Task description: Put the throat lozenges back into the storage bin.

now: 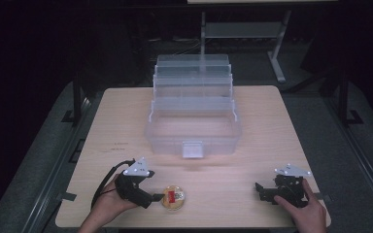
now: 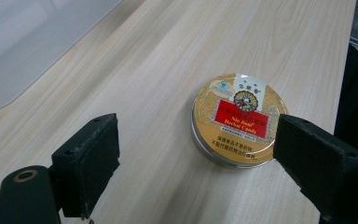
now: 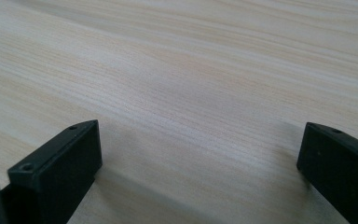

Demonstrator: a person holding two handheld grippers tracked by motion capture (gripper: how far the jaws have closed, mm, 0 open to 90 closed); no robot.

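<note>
Left tool (image 2: 196, 154) spread wide, w/ candy tin (image 2: 235, 119) lying flat on the surface (image 1: 233, 174) near its right jaw; approach step. Next, probably: shift over, centre tin, squeeze. Right tool (image 1: 267, 190) spread too, idle.

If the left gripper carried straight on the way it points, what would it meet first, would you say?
Most likely the candy tin: it lies on the table just ahead of the left gripper, whose jaws stand open, the tin nearer one jaw. Depth is hard to judge.
</note>
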